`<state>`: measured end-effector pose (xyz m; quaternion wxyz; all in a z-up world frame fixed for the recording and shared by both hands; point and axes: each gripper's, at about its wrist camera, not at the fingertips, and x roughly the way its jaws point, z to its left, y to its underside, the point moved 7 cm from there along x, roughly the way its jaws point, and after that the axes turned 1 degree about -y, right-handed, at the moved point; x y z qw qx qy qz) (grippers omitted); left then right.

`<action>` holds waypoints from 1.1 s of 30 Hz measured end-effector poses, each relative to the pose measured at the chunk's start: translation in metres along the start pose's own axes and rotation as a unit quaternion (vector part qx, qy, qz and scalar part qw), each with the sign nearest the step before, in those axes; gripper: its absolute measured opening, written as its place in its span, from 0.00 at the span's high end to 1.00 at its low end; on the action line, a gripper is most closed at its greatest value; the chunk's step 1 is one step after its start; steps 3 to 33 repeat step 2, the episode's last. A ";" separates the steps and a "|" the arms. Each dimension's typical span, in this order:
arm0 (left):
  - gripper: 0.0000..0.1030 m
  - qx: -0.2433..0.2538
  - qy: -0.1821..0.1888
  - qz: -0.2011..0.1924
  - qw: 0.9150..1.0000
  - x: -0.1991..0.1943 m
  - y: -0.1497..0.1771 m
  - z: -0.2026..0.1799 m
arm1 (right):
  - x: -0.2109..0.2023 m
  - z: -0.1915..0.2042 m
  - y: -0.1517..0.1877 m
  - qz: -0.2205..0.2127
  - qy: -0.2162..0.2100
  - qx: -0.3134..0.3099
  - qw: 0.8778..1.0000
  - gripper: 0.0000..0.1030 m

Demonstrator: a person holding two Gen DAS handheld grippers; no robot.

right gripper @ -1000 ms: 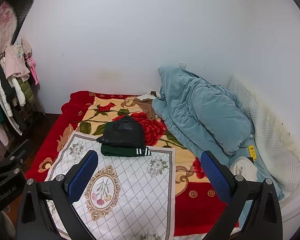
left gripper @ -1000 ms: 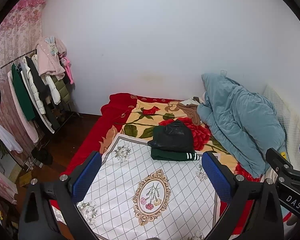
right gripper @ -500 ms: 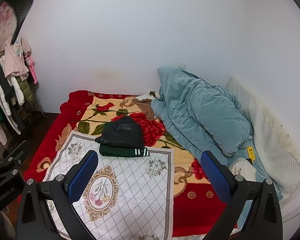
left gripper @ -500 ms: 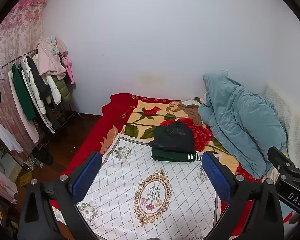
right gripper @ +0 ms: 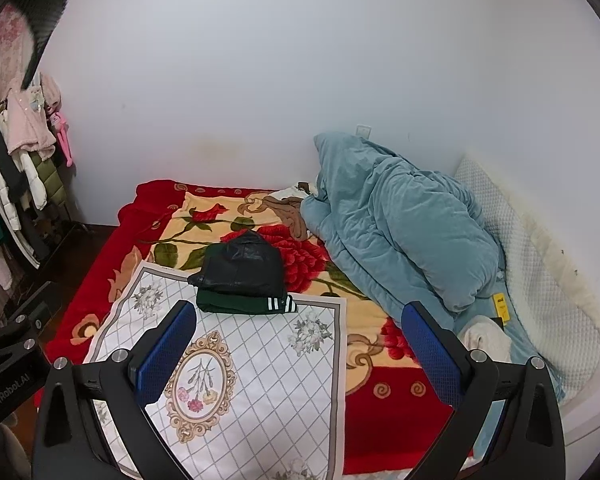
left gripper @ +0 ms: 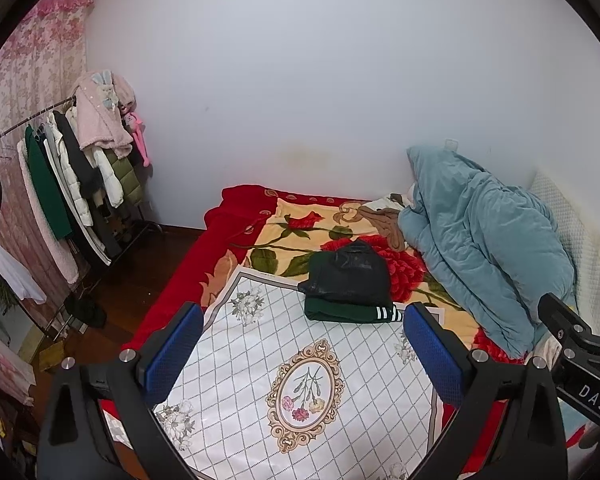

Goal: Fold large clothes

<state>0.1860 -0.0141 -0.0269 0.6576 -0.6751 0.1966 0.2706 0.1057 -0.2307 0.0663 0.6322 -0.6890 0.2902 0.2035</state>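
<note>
Both grippers hang above the near end of the bed (left gripper: 180,276), released and holding nothing: the left gripper (left gripper: 300,360) and the right gripper (right gripper: 300,354) each show blue pads spread wide apart. The folded clothes sit near the bed's middle as a small stack: a black garment (left gripper: 348,268) on top of a dark green garment (left gripper: 340,312) with white stripes at its right end. The stack straddles the far edge of a white quilted mat (left gripper: 260,360) with a floral oval, which lies on a red rose-print blanket (right gripper: 300,256). The mat's near edge is cut off by the frame. A heaped teal duvet (right gripper: 400,232) covers the right side, partly hiding a brown cloth (right gripper: 288,212) behind it. A clothes rack (left gripper: 72,176) stands at the left, its lower end blurred.
</note>
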 end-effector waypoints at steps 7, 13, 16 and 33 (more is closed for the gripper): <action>0.01 0.000 -0.003 -0.002 1.000 0.000 0.000 0.000 | 0.000 0.000 0.000 -0.001 0.001 0.000 1.000 0.00; 0.01 0.000 -0.003 -0.002 1.000 0.000 0.000 0.000 | 0.000 0.000 0.000 -0.001 0.001 0.000 1.000 0.00; 0.01 0.000 -0.003 -0.002 1.000 0.000 0.000 0.000 | 0.000 0.000 0.000 -0.001 0.001 0.000 1.000 0.00; 0.01 0.000 -0.003 -0.002 1.000 0.000 0.000 0.000 | 0.000 0.000 0.000 -0.001 0.001 0.000 1.000 0.00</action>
